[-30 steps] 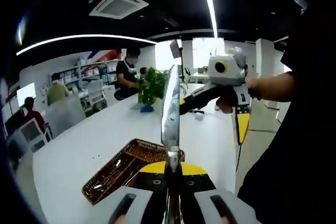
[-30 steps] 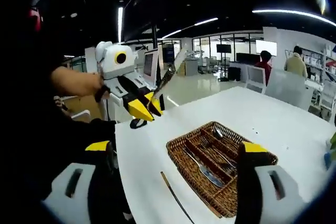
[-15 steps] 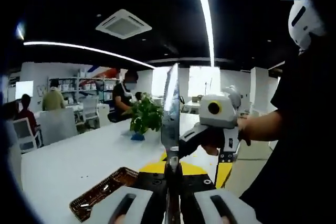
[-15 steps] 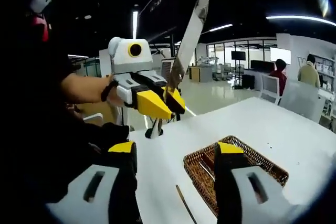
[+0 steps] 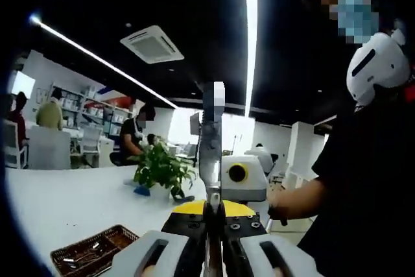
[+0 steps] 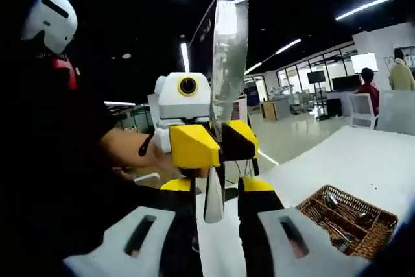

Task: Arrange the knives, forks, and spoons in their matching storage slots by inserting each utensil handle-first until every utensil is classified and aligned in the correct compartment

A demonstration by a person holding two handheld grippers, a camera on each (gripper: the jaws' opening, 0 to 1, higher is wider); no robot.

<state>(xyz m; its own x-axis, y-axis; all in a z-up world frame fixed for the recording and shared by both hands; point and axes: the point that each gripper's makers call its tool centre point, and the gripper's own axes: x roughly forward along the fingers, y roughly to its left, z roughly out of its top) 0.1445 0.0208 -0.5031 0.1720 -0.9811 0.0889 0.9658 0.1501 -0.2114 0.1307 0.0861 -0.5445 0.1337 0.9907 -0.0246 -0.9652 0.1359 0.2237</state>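
A long, flat, mirror-bright steel table knife [image 5: 210, 154] stands upright between the jaws of the left gripper [image 5: 213, 215], its rounded tip pointing at the ceiling. In the left gripper view the yellow-tipped black jaws are pressed together on the knife near where the blade meets the handle, clamping it with no gap either side.

In the right gripper view the same knife [image 6: 227, 56] rises out of the left gripper [image 6: 217, 144], seen from the front with its blocky yellow fingertips [image 6: 191, 146] squeezed against the blade, while the smooth tapered handle end [image 6: 214, 202] hangs down below them. That handle end sits in the gap between the right gripper [image 6: 217, 192]'s yellow-capped black fingers [image 6: 254, 192], which stand a little apart on either side of it; whether they touch the handle cannot be told.

A rectangular brown woven wicker tray [image 6: 347, 218], coarse in weave and split by partitions, lies on the smooth white tabletop [image 6: 363, 160] down to the right of the right fingers, with shiny metal cutlery [image 6: 331, 215] lying in it. In the left gripper view the tray [image 5: 91, 254] lies low to the left of the closed jaws, and a leafy green potted plant [image 5: 159, 170] stands on the table beyond.
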